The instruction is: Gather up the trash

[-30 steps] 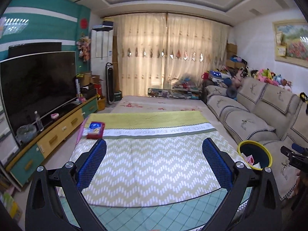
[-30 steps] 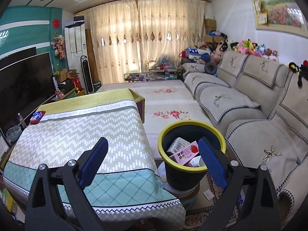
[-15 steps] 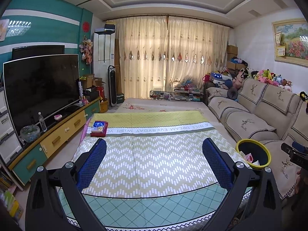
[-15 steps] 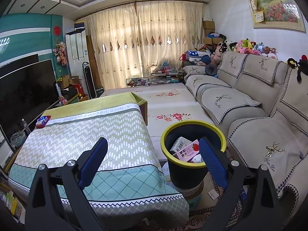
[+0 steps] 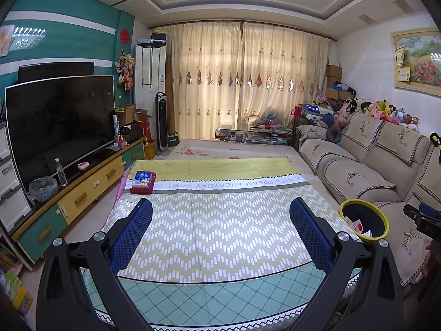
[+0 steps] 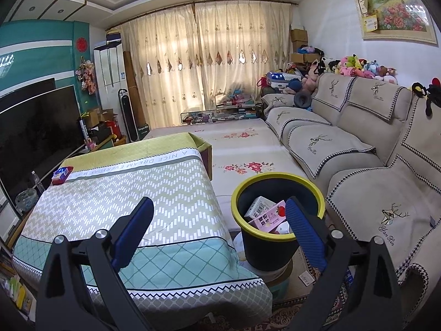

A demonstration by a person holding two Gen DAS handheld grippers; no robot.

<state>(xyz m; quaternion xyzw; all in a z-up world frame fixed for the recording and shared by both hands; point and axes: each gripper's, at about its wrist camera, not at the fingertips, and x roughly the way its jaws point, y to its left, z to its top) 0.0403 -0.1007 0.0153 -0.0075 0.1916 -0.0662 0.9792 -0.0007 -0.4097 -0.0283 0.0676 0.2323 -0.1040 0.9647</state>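
Your L gripper [image 5: 220,231] & R gripper [image 6: 219,227] both hang w/ jaws wide, empty, over desk [image 5: 220,220]; cartons sit in bin [image 6: 275,251].

The tablecloth [image 5: 220,220] on the surface carries a white band, upside down to the camera, reading "A NICE DREAM EVERYDAY WISH YO", the rest hidden under a red box [image 5: 142,182]. Other labels are too small to read.
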